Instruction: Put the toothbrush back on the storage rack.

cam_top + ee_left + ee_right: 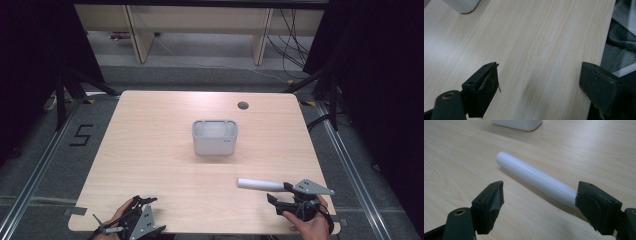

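While the left gripper (134, 221) is sitting at the near left corner of the worktop (150, 150) with its jaws spread wide over bare wood and nothing between them, it is lying well apart from anything worth taking. Moving rightward, a grey tub (215, 136) is standing open-topped near the middle of the worktop, toward the far side, upright and apart from both hands. Further right and nearer, a white tube (260, 184) is lying flat on the wood, its long axis running roughly left to right, with the left end pointing free toward the middle of the worktop and the right end reaching in at the right gripper (287, 196). That gripper, held in the hand at the near right edge, is standing with its jaws spread; in the right gripper view the tube (536, 180) is slanting across the gap, its near end lying against or just beside one jaw while the other jaw is standing clear, so nothing is being pinched yet. The right hand is plainly the nearer one, and I judge a grasp would depend on the jaws straddling the tube across its length.
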Motion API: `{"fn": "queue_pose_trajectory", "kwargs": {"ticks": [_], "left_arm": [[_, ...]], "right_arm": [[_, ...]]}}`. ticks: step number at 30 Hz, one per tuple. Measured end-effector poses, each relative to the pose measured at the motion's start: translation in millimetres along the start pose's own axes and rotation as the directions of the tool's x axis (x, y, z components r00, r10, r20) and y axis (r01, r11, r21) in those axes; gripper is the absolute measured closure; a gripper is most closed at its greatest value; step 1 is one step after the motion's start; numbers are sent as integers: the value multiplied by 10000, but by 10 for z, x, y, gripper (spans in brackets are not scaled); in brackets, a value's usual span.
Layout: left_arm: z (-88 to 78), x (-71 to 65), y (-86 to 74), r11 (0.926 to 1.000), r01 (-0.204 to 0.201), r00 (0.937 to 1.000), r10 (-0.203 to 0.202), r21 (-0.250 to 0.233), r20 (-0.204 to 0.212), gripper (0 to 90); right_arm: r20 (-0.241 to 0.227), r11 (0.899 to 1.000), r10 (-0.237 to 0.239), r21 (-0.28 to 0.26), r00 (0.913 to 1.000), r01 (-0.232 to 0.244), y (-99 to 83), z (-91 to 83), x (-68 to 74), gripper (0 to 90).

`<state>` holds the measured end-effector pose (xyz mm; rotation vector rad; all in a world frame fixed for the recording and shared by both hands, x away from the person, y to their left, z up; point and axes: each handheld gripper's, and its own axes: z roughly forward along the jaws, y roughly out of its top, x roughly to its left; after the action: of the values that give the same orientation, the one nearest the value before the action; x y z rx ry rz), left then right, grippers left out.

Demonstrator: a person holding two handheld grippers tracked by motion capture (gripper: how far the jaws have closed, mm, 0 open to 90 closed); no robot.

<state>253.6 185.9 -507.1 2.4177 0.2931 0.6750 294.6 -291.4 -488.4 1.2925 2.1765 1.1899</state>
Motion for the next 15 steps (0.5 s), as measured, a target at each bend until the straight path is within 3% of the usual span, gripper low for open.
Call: {"fn": "queue_pose_trajectory", "kwargs": {"ticks": [1,2,4,5,6,7,10,12,13,15], "left_arm": [[0,0,-1,10000,1,10000,-1,-3,6,154],[1,-1,-2,10000,9,10000,-9,-33,41,155],[3,-8,-2,9999,60,9999,-59,-106,82,154],[5,-11,-2,9999,68,9999,-67,-104,87,154],[5,-11,-2,9999,68,9999,-67,-104,87,155],[-1,-9,1,10000,48,9999,-48,-6,107,154],[7,-8,-4,10000,38,9999,-38,-47,94,155],[-5,-5,-3,10000,34,9999,-34,19,103,155],[5,-6,-8,9999,55,10000,-54,-144,49,154],[0,0,-1,10000,8,10000,-8,5,11,154]], "right_arm": [[-40,10000,42,-1,10000,-42,0,-4,5,234],[104,9992,-335,-206,9994,338,6,12,-24,233],[203,9993,-252,-282,9995,258,15,15,-22,233],[135,9996,60,-271,9999,-56,18,18,-2,234],[135,9996,60,-271,9999,-56,18,18,-2,234],[230,9987,-322,-395,9992,331,37,37,-28,252],[222,9995,58,-313,9997,-51,56,54,0,257],[211,9994,16,-338,9998,-9,74,67,16,286],[252,9983,-315,-488,9992,327,87,75,1,289],[276,9986,-259,-453,9993,272,106,88,17,306]]}}
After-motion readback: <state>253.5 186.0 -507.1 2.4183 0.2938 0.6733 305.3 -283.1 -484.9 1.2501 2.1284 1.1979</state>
